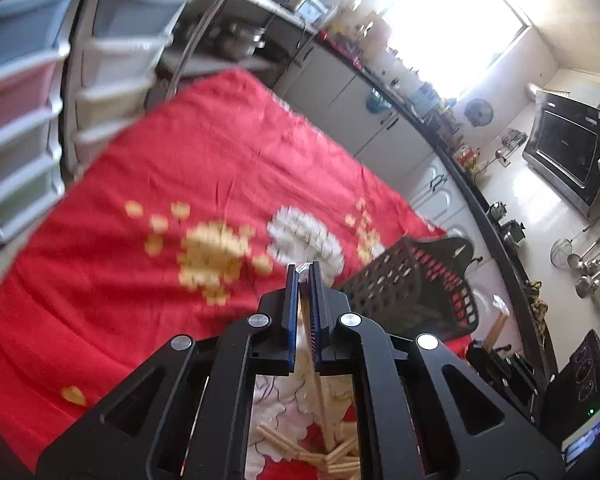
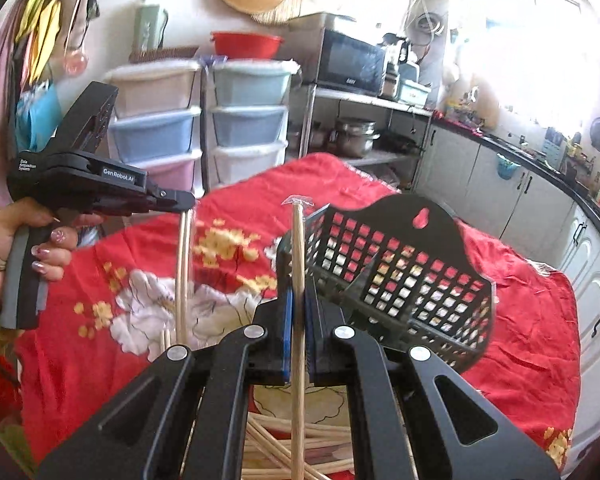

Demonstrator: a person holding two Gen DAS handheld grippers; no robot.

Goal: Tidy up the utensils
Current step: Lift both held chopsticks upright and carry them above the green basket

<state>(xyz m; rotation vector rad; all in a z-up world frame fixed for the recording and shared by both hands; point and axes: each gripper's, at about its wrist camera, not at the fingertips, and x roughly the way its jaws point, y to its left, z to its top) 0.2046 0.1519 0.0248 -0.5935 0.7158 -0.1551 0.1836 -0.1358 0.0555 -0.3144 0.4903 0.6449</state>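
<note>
We see our left gripper [image 1: 305, 270] clamped on a wrapped chopstick [image 1: 320, 392], our right gripper [image 2: 298, 292] pinching another chopstick [image 2: 298, 320], black basket [image 2: 400, 276] just beside, loose chopsticks [image 2: 284, 440] below on red floral cloth [image 2: 520, 340].

The left wrist view is smeared: the yellow and white flower print [image 1: 216, 256] on the red cloth is blurred. The pile of pale wooden chopsticks [image 2: 300, 444] is mostly hidden behind the black gripper frame and cut off by the bottom edge. The person's hand [image 2: 16, 248] is cut by the left edge.
</note>
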